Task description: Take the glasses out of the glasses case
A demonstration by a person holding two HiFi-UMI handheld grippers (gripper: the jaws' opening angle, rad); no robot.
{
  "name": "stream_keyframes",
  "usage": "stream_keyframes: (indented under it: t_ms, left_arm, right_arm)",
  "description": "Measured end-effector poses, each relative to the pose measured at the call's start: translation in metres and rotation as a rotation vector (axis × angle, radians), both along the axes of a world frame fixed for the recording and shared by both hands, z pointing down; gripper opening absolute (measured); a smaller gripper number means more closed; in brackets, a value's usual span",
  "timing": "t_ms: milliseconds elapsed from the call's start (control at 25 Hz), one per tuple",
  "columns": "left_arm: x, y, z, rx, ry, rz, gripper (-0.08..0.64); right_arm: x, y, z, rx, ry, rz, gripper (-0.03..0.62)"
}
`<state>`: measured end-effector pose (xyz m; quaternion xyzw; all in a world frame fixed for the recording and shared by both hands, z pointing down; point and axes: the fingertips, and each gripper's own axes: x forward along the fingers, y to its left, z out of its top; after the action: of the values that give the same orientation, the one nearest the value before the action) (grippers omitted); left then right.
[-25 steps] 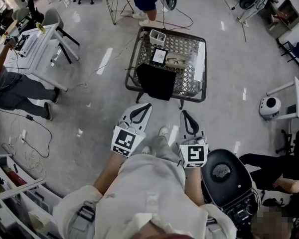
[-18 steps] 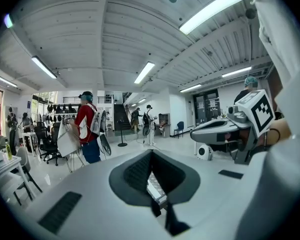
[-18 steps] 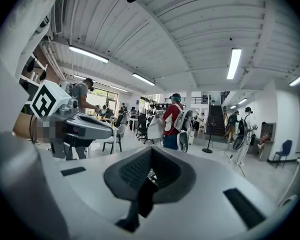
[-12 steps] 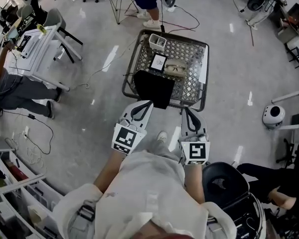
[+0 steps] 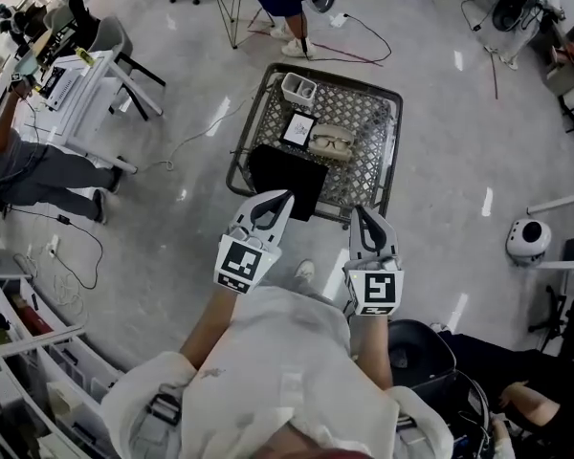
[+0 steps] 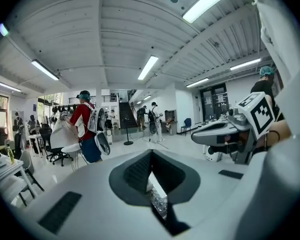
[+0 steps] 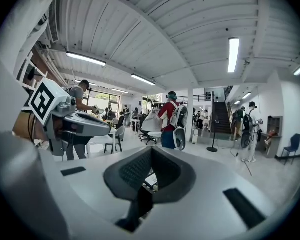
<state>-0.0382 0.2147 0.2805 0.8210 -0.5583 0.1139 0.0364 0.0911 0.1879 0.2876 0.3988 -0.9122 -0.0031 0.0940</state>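
Note:
A pair of dark-rimmed glasses [image 5: 333, 143] lies in an open beige case [image 5: 348, 133] on a wire-mesh table [image 5: 368, 182] ahead of me in the head view. My left gripper [image 5: 284, 197] is shut and empty, its tips over the table's near edge by a black cloth [image 5: 285, 174]. My right gripper [image 5: 357, 211] is also shut and empty, just short of the table's near rim. In the left gripper view the jaws [image 6: 151, 153] meet with a sliver of mesh showing below. In the right gripper view the jaws [image 7: 151, 150] are likewise shut.
A white cup-like container [image 5: 299, 86] and a framed marker card [image 5: 298, 128] stand on the table's far side. A person with a backpack [image 6: 86, 129] stands beyond the table. Desks and chairs [image 5: 81, 75] are to the left, a seated person [image 5: 24, 165] nearby, a small white robot [image 5: 528, 240] to the right.
I have come closer to the table, which now sits lower and nearer in the head view. Both grippers stay shut and now reach the table's near edge.

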Motion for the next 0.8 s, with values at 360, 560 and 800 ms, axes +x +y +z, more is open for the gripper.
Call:
stream_keyframes:
  t_ms: [360, 560, 800]
  left_arm:
    - [-0.002, -0.024, 0.001, -0.013, -0.016, -0.072, 0.012]
    - [-0.009, -0.039, 0.002, -0.008, -0.019, -0.093, 0.012]
    - [-0.016, -0.059, 0.017, -0.024, -0.004, -0.082, 0.012]
  right_arm:
    - [-0.002, -0.038, 0.001, -0.007, -0.026, -0.06, 0.006]
    - [-0.011, -0.054, 0.006, -0.011, -0.025, -0.088, 0.006]
    - [-0.018, -0.071, 0.012, -0.013, -0.012, -0.079, 0.006]
